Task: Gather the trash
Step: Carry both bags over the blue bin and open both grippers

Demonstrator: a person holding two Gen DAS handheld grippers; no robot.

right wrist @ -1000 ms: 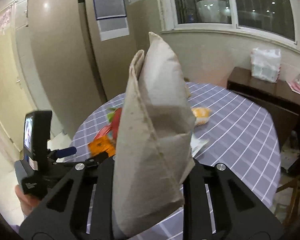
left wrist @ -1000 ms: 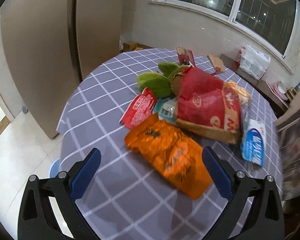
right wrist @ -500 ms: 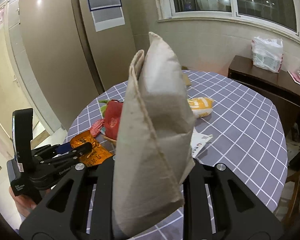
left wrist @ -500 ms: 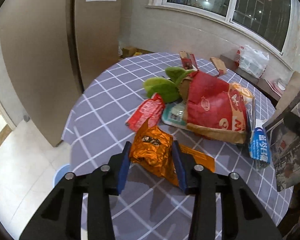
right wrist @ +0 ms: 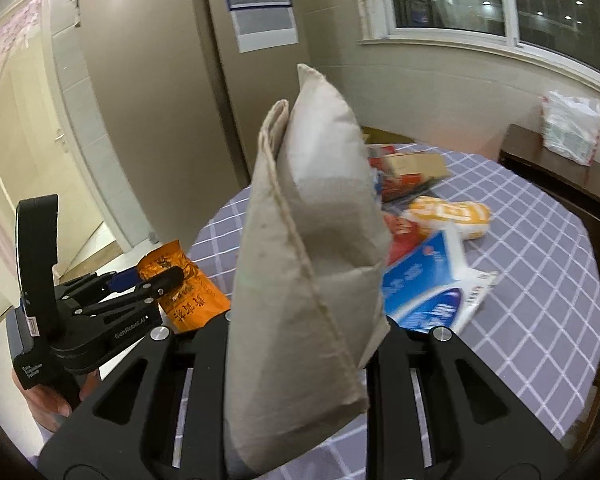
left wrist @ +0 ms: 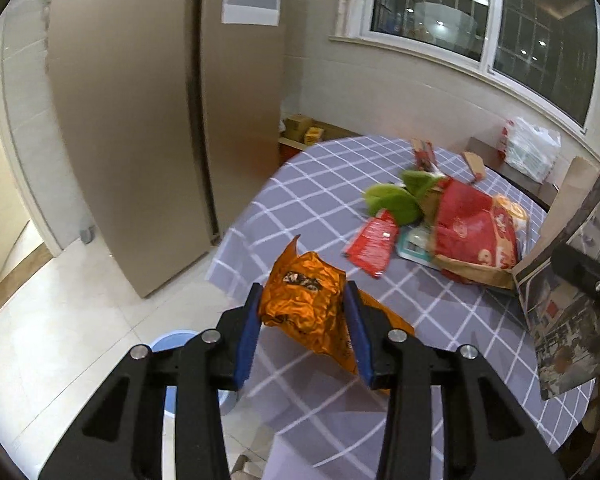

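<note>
My left gripper [left wrist: 304,312] is shut on a crumpled orange foil packet [left wrist: 308,308] and holds it lifted over the near edge of the round table [left wrist: 440,344]. The packet also shows in the right wrist view [right wrist: 184,292], between the left gripper's fingers [right wrist: 152,280]. My right gripper [right wrist: 304,320] is shut on an upright brown paper bag [right wrist: 308,240]. The bag's printed side shows at the right of the left wrist view [left wrist: 568,312]. More trash lies on the table: a big red bag [left wrist: 476,232], a small red wrapper [left wrist: 374,242], green wrappers [left wrist: 392,198].
A blue and white packet [right wrist: 424,284], a yellow snack bag [right wrist: 448,216] and flat cartons [right wrist: 408,168] lie on the grey checked tablecloth. A tall beige fridge [left wrist: 140,120] stands left. A blue bin [left wrist: 172,344] is on the floor below the table edge. A side cabinet [right wrist: 560,176] holds a plastic bag.
My left gripper closed on the orange packet, then lifted it and drew it back toward the table's near edge. The right gripper kept holding the paper bag and shifted slightly.
</note>
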